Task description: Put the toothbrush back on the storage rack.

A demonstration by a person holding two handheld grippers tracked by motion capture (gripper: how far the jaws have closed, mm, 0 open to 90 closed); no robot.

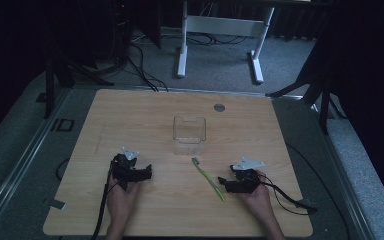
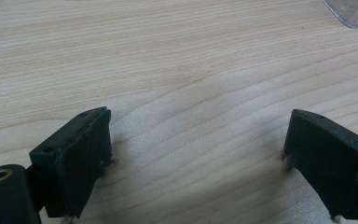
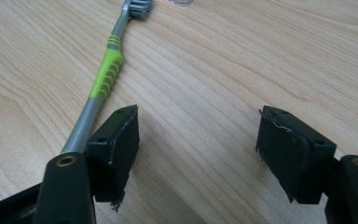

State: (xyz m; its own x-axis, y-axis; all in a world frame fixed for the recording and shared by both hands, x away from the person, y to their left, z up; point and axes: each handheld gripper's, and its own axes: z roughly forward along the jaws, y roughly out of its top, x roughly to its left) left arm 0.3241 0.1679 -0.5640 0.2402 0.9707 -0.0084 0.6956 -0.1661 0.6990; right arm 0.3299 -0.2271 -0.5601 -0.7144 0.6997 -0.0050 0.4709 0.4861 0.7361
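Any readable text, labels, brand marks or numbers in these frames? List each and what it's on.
None readable.
Toothbrush: green and grey handle, no brand mark or lettering showing.
Clear container: no label or print to be seen.
Left tongs and right tongs: plain black jaws, no markings.
Round grey disc on the table: too small to tell whether it carries any text.

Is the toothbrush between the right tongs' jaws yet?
No, the toothbrush lies flat on the table outside the open right tongs, beside one jaw.
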